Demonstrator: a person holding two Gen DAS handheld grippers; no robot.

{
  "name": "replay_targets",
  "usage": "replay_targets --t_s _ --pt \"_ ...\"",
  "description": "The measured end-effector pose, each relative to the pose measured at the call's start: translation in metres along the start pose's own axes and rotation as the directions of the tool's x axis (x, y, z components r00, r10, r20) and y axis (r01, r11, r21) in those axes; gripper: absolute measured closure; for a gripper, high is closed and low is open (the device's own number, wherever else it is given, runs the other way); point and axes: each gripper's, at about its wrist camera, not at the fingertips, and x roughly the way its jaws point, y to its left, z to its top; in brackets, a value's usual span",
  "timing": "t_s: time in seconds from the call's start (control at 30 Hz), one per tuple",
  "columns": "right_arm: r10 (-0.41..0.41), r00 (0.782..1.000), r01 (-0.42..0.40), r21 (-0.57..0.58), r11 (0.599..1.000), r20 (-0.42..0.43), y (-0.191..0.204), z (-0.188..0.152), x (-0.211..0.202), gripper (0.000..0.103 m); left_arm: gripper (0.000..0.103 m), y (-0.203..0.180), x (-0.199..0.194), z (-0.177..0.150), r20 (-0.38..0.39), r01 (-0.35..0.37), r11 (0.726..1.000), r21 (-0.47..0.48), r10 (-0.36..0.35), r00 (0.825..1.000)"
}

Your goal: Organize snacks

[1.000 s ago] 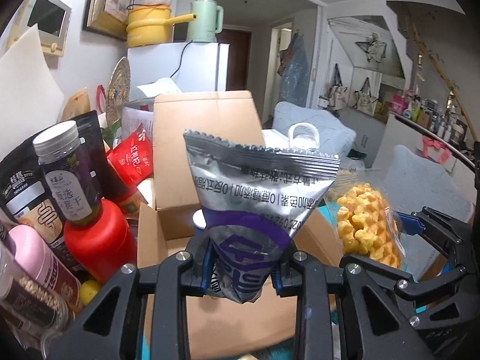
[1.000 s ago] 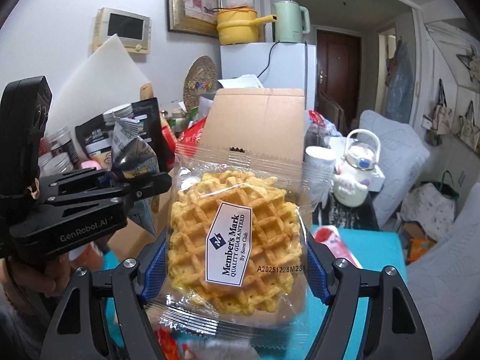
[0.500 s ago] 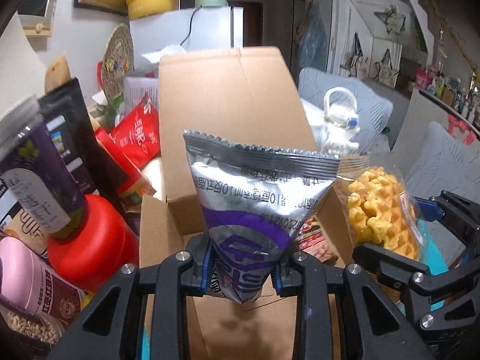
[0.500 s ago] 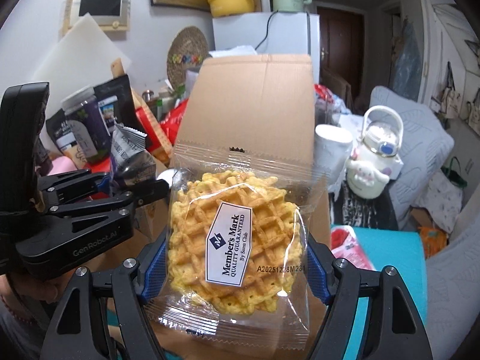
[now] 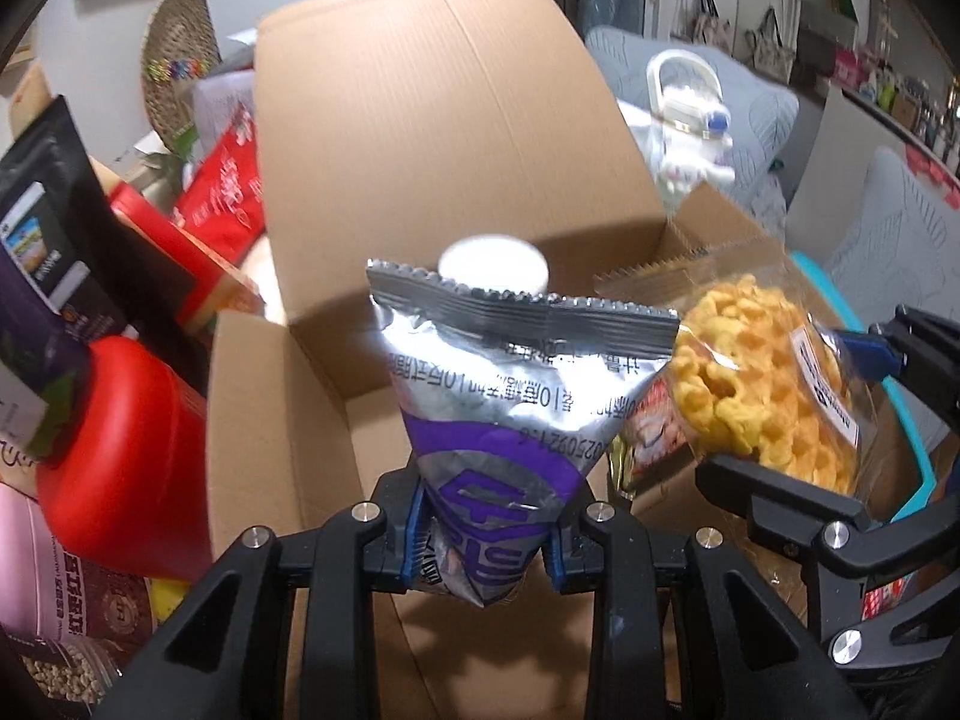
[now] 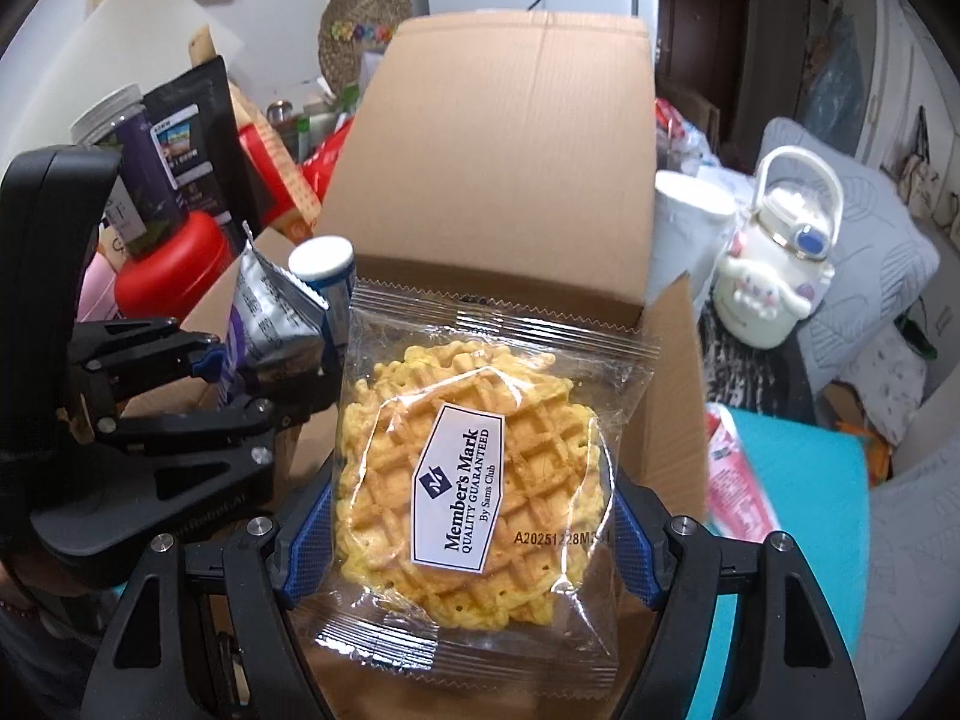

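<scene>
My left gripper point(image 5: 486, 546) is shut on the bottom corner of a silver and purple snack bag point(image 5: 510, 384), which stands upright over the open cardboard box point(image 5: 312, 420). My right gripper point(image 6: 462, 534) is shut on a clear-wrapped yellow waffle pack point(image 6: 468, 468) with a white label, held over the same box point(image 6: 510, 120). In the left wrist view the waffle pack point(image 5: 750, 384) hangs to the right of the bag; in the right wrist view the bag point(image 6: 270, 318) is at the left. A white-capped container point(image 5: 492, 267) stands inside the box.
Left of the box crowd a red jar point(image 5: 120, 456), a dark pouch point(image 5: 54, 240), a red packet point(image 5: 222, 186) and a pink tub point(image 5: 36, 570). A white kettle-shaped bottle point(image 6: 780, 276) and white cup point(image 6: 690, 228) stand right of the box. A teal surface point(image 6: 798, 516) holds a red-white packet point(image 6: 732, 480).
Both grippers have sunk and tipped downward toward the box with their packs still held. The box now fills more of each view and its inside shows.
</scene>
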Motion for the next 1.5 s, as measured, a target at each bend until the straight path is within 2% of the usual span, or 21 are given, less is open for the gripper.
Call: replay_targets --t_s 0.17,0.4,0.6,0.8,0.87,0.97,1.5 --pt "0.010 0.999 -0.010 0.005 1.000 -0.044 -0.004 0.001 0.008 0.026 0.073 -0.002 0.010 -0.005 -0.056 -0.022 1.000 0.019 0.023 0.998" --pt "-0.060 0.995 0.059 -0.016 0.998 -0.075 -0.001 -0.003 0.014 0.025 0.073 0.000 0.019 -0.009 -0.103 -0.033 0.999 -0.007 0.032 0.994" --pt "-0.073 0.994 0.071 -0.023 0.997 -0.082 0.001 -0.007 0.013 0.023 0.073 0.002 0.012 -0.007 -0.102 -0.060 0.998 -0.034 0.056 0.993" --pt "-0.098 0.994 0.096 -0.037 0.995 -0.057 0.004 -0.008 0.003 0.021 0.065 0.000 0.007 -0.006 -0.116 -0.121 0.992 -0.045 0.116 0.987" --pt "-0.093 0.994 0.091 -0.031 0.995 -0.053 0.002 -0.008 -0.001 0.020 0.054 0.000 0.004 -0.007 -0.113 -0.134 0.990 -0.043 0.128 0.985" --pt "-0.093 0.995 0.092 -0.022 0.996 -0.039 0.001 -0.009 -0.011 0.020 0.043 -0.001 -0.006 -0.007 -0.091 -0.151 0.988 -0.043 0.146 0.985" --pt "-0.095 0.994 0.096 -0.022 0.995 0.051 0.012 -0.019 -0.073 0.020 0.042 -0.022 -0.081 -0.015 0.019 -0.143 0.990 -0.017 0.143 0.990"
